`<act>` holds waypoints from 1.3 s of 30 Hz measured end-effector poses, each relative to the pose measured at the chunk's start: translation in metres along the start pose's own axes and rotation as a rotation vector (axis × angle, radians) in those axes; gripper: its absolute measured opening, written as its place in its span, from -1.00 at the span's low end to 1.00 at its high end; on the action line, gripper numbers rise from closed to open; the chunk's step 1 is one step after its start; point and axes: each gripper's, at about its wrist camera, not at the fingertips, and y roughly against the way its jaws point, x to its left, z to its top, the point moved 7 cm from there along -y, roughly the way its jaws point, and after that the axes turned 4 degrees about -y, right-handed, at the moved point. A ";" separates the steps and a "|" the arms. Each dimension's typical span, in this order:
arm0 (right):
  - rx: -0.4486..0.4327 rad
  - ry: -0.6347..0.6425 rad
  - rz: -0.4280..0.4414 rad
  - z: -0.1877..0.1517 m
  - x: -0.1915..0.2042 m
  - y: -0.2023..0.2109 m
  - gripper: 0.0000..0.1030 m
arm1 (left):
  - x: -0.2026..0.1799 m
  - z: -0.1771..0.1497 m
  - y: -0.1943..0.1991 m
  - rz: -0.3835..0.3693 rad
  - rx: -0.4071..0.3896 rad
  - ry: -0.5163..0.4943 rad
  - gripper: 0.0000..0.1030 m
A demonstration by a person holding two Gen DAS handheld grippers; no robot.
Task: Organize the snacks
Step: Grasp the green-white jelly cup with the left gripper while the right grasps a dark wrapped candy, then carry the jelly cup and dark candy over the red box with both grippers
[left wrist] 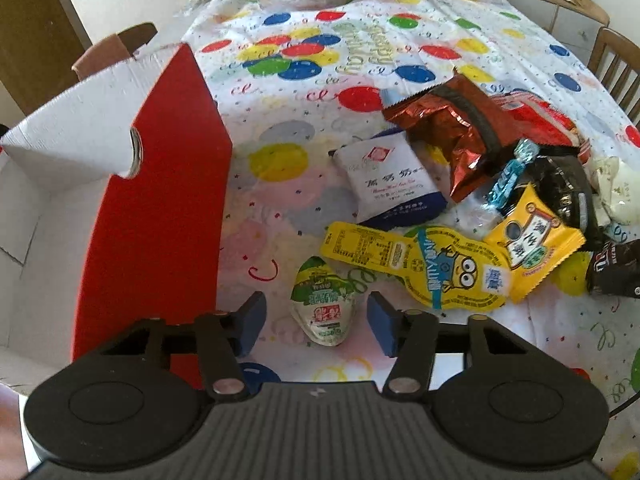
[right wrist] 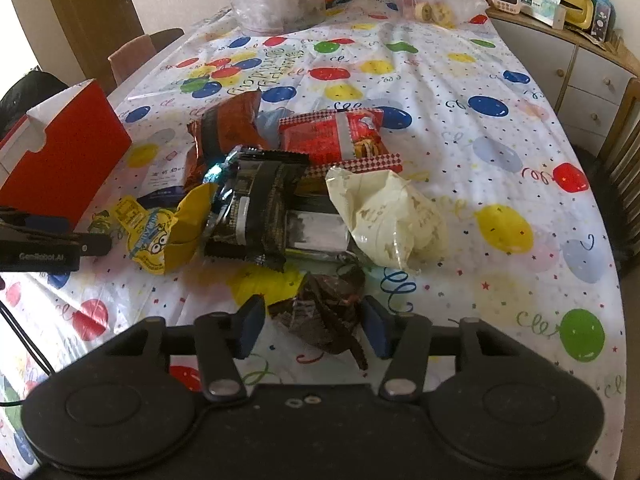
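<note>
A: Where's the green-and-white packet (left wrist: 322, 307)?
B: On the balloon-print tablecloth (left wrist: 460, 32), between the blue pads of the left gripper (left wrist: 317, 322). Its long axis runs roughly along the fingers, narrow end pointing away toward the far side of the table. The jaws stand at a narrow gap, with cloth showing on both sides of the packet, so the pads aren't touching it.
A: And the other one?
B: The right gripper (right wrist: 314, 326) straddles a crumpled dark brown wrapper (right wrist: 326, 320), lying slantwise. The right pad sits against it; on the left there's a gap. Narrow too, not gripping.
A: Around them?
B: A yellow cartoon pouch (left wrist: 436, 268) lies just right of the green packet, long axis across the view. The red-and-white box (left wrist: 148, 200) stands open to the left. The snack pile lies beyond.
</note>
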 end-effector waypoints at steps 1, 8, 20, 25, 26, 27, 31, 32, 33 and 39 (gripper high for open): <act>0.001 -0.004 0.003 0.001 -0.001 -0.001 -0.04 | 0.002 -0.001 -0.002 0.001 0.005 0.006 -0.03; 0.011 -0.014 0.019 0.003 0.000 -0.005 -0.30 | -0.001 0.000 -0.002 -0.035 0.002 0.013 -0.32; 0.008 -0.031 0.043 0.001 0.002 0.000 -0.46 | 0.002 -0.002 0.005 -0.051 0.000 0.062 -0.34; 0.000 -0.041 0.049 -0.002 0.002 0.007 -0.47 | 0.003 -0.004 0.018 -0.055 -0.014 0.089 -0.34; -0.003 -0.043 0.052 -0.003 0.002 0.010 -0.47 | 0.003 -0.005 0.022 -0.056 -0.018 0.096 -0.34; -0.007 -0.044 0.054 -0.003 0.002 0.012 -0.47 | 0.003 -0.005 0.026 -0.058 -0.024 0.102 -0.34; -0.027 -0.051 0.066 -0.001 0.003 0.024 -0.47 | 0.006 -0.007 0.043 -0.060 -0.042 0.132 -0.34; -0.032 -0.052 0.072 -0.001 0.004 0.027 -0.47 | 0.007 -0.007 0.049 -0.060 -0.051 0.141 -0.34; -0.036 -0.053 0.081 0.000 0.004 0.031 -0.47 | 0.008 -0.007 0.055 -0.057 -0.058 0.151 -0.34; -0.074 -0.027 0.131 0.008 0.018 0.054 -0.47 | 0.021 -0.011 0.091 -0.043 -0.096 0.205 -0.34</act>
